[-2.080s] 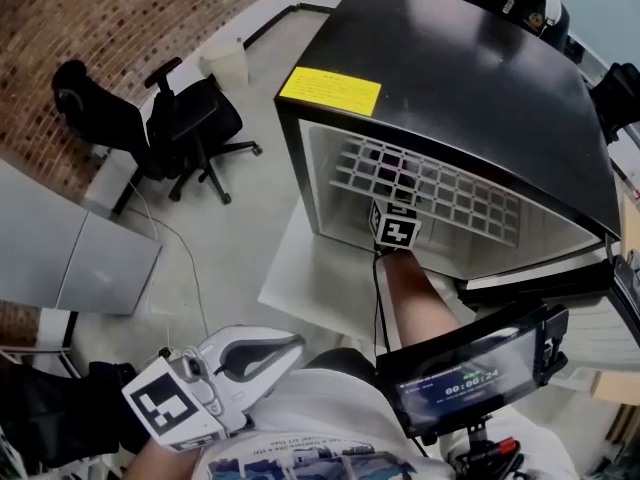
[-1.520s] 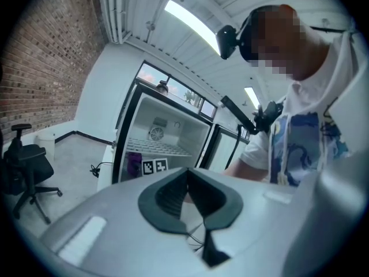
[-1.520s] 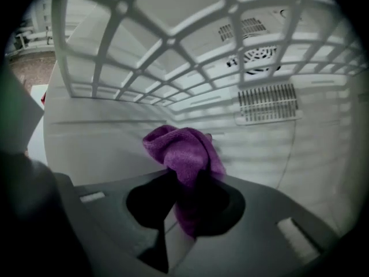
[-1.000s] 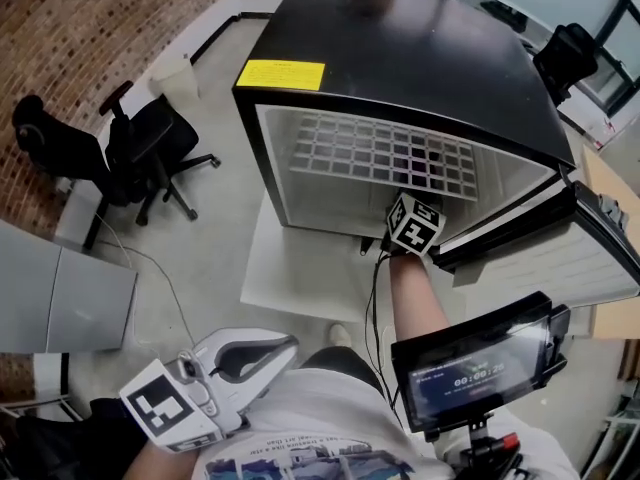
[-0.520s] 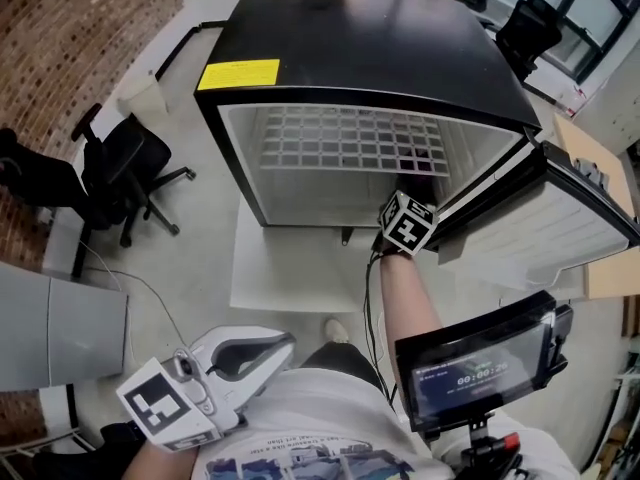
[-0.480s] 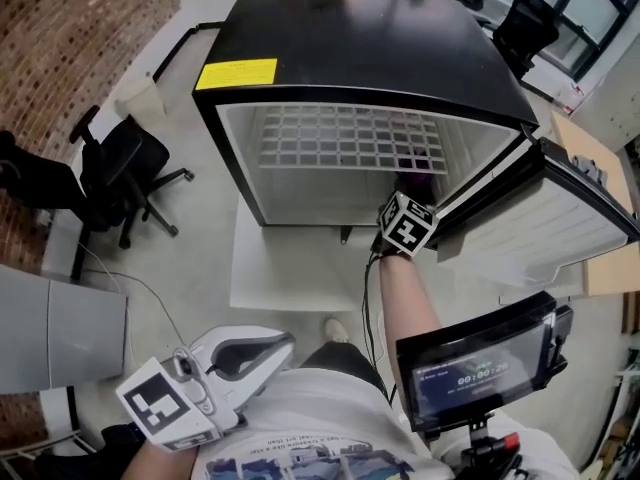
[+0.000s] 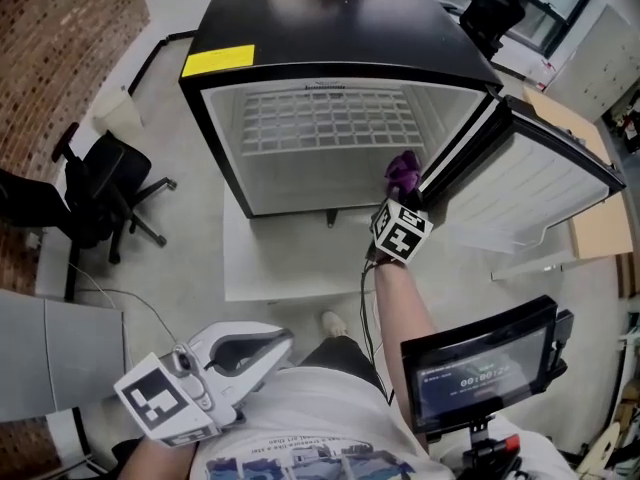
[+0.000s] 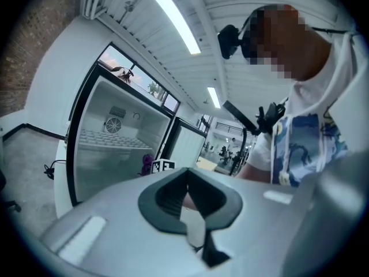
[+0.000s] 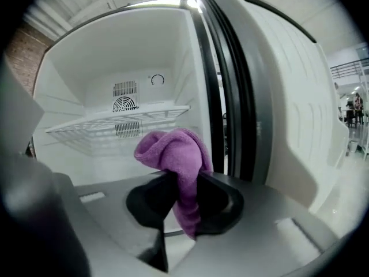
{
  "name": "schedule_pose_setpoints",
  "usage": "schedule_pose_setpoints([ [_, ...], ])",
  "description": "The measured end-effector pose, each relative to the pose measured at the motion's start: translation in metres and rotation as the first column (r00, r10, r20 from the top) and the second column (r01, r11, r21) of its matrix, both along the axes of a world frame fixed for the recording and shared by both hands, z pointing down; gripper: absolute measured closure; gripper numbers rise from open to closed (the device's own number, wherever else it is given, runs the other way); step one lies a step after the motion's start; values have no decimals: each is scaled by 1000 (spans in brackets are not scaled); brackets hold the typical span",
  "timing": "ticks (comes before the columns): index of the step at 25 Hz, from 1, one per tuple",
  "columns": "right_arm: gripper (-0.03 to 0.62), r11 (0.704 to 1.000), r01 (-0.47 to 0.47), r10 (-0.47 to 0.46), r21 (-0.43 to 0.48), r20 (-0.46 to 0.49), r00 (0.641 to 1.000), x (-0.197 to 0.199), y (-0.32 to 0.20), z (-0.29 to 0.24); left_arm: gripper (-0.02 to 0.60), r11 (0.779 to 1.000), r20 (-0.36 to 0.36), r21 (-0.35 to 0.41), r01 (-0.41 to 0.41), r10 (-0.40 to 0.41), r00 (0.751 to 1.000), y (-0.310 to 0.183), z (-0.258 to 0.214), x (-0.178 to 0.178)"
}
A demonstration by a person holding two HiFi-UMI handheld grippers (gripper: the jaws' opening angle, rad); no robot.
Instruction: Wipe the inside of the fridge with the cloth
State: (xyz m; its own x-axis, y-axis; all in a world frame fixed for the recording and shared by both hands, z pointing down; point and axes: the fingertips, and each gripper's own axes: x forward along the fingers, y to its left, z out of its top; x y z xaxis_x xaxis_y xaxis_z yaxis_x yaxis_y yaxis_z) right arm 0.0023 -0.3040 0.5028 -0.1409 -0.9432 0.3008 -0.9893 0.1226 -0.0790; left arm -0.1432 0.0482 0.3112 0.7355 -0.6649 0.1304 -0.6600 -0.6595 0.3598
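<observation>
Fridge (image 7: 340, 28): black outside, white inside; stands with its door swung wide.
Door (image 7: 520, 183): hangs off the fridge's right edge, white ribbed lining turned up toward the head view.
White board (image 7: 290, 268): lies on the floor under the fridge's front and juts out ahead of it.
Office chair (image 7: 85, 193): black; stands well apart from the fridge's left wall.
Wire shelf (image 7: 320, 123): white grid; spans the fridge's interior from wall to wall and carries nothing.
Screen (image 7: 480, 368): dark, mounted close to the person's chest, well clear of the fridge's front.
Left gripper (image 7: 283, 342): held low against the person's body, far from the fridge's opening; jaws pressed together with nothing between them in the left gripper view (image 8: 185, 198).
Right gripper (image 7: 400, 208): reaches out to the fridge's front right corner, just beside the door hinge; jaws clamped on the cloth (image 9: 184, 198).
Cloth (image 7: 404, 171): purple, bunched; pinched at its lower part, with the rest bulging above the pads, at the mouth of the fridge near its right wall and apart from the walls (image 9: 176, 166).
Yellow label (image 7: 218, 60): stuck on the fridge's top at the front left corner.
Fan vent (image 9: 122, 104): round grille on the fridge's back wall, above the shelf.
</observation>
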Motion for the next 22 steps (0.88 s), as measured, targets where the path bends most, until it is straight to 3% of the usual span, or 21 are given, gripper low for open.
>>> schedule_pose_setpoints([
  [6,516,1000,-24,23,-6,-14,1000,17,30,0,574,999,-17,0,-41,41,999,16,-2,4],
  [12,516,997,79,-78,22,-42,996,-3,46,-9,574,999,-31,-16,-33,33,999,25,5,0],
  [16,516,989,146,-145,20,-64,987,-25,30,-9,574,1000,-4,3,8,-8,1000,16,11,-6],
  [22,516,973,231,-226,13,-159,961,-54,-22,-7,574,998,-25,-6,64,-64,998,-9,-8,-2],
])
